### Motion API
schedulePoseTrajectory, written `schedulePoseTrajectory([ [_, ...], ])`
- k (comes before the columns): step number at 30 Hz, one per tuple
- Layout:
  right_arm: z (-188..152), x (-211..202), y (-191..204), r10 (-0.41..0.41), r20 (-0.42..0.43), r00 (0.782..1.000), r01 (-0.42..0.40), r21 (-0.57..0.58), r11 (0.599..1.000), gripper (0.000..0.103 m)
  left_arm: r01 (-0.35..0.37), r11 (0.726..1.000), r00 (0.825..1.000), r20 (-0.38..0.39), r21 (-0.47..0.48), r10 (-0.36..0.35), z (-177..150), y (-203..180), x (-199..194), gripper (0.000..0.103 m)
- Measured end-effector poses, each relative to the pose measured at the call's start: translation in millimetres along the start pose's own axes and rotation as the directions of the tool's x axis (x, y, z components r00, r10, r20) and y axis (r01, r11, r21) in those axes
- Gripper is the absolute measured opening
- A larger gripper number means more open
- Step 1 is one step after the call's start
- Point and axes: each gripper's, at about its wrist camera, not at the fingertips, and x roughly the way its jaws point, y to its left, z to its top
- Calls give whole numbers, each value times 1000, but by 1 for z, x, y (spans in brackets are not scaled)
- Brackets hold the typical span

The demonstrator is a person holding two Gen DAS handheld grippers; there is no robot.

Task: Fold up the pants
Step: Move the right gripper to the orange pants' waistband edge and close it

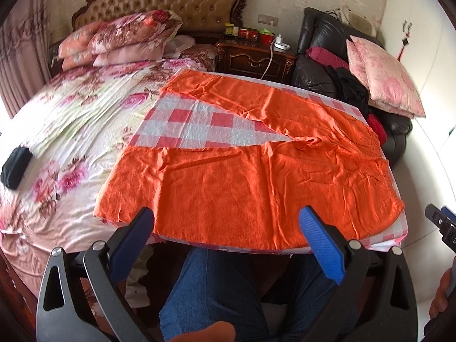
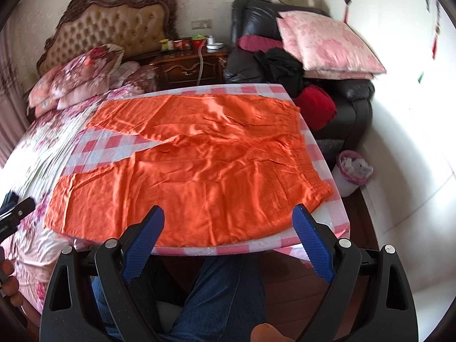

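Orange pants (image 1: pixel 256 171) lie spread flat on a red-and-white checked board (image 1: pixel 199 122), legs pointing left, waistband at the right edge. In the right wrist view the pants (image 2: pixel 205 171) cover most of the board (image 2: pixel 114 145). My left gripper (image 1: pixel 228 222) is open and empty, hovering above the near hem of the closer leg. My right gripper (image 2: pixel 228 219) is open and empty, above the near edge of the pants by the waist. The right gripper also shows at the left wrist view's right edge (image 1: pixel 440 223); the left gripper shows at the right wrist view's left edge (image 2: pixel 14 211).
The board rests on a floral bed (image 1: pixel 71 131) with pillows (image 1: pixel 128 37) and a tufted headboard. A black case (image 1: pixel 15 168) lies on the bed. A nightstand (image 1: pixel 256 54), black leather chair (image 2: pixel 342 91) with clothes and pink cushions, and a bin (image 2: pixel 353 171) stand behind and right. My knees are below.
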Motion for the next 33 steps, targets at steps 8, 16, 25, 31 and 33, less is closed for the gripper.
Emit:
schedulePoseTrajectory([
  [8,27,93,-77,10,-109,994,0,92,996,88,51,999,997,-62,12,-50,-3,13,59,102],
  [16,146,241,-149,61,-255,965,-20,160,987,88,177,982,977,-112,-63,-184,18,17,120,101],
  [25,240,367,-149,-29,-286,958,17,-44,999,87,115,981,982,-130,-156,-136,23,65,139,97],
  [31,257,419,-144,-37,-320,947,2,-107,994,69,75,983,985,-139,-170,-99,49,94,144,86],
  [33,257,420,-142,-34,-304,952,-7,-131,991,56,78,984,985,-138,-163,-101,62,97,149,85],
])
